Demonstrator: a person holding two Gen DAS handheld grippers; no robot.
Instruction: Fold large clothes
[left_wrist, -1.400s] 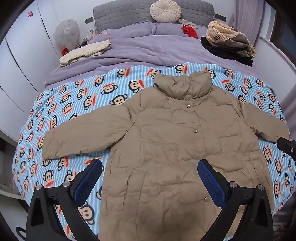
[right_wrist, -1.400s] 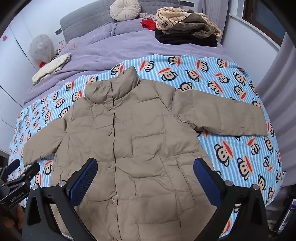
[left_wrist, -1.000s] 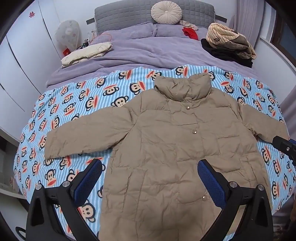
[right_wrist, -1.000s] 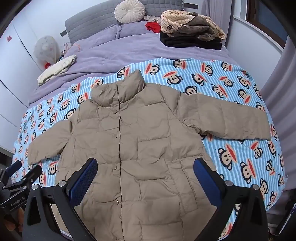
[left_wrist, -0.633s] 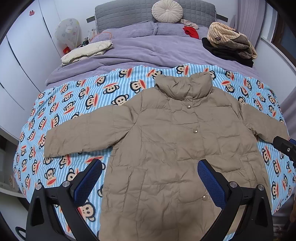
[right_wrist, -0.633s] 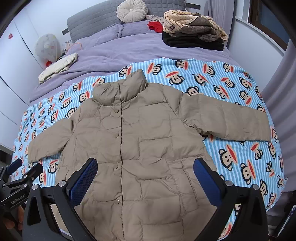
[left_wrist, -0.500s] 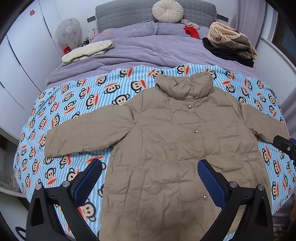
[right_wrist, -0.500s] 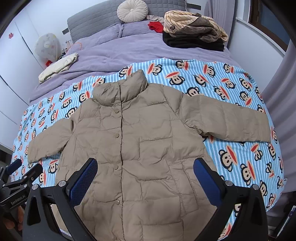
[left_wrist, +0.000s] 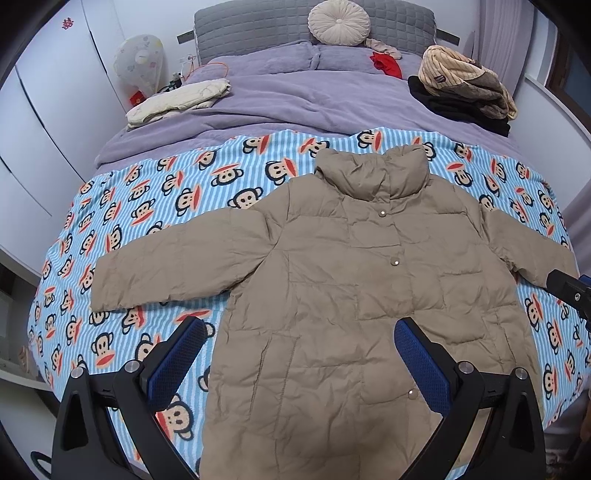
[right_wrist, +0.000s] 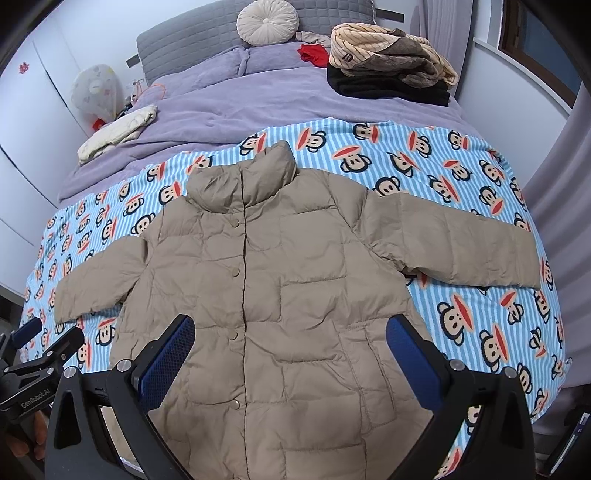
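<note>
Both tools are easing back slightly, with little else changing. The left tool (left_wrist: 299, 354) and right tool (right_wrist: 290, 350) are hovering released above the coat's (left_wrist: 354, 295) hem. The coat is lying flat, sleeves spread, on the blanket (left_wrist: 155, 199) covering the bed (left_wrist: 295, 96).

Monkey-print blanket (left_wrist: 155, 206) | beyond it I see purple duvet (left_wrist: 295, 99) | round cushion (left_wrist: 338, 20) at headboard (left_wrist: 240, 29)

Even, soft indoor light with only faint shadows and no glare. Both views stay sharp ahead of the fingers (left_wrist: 421, 365). Fisheye bending curves the edges, and the corners go black.
</note>
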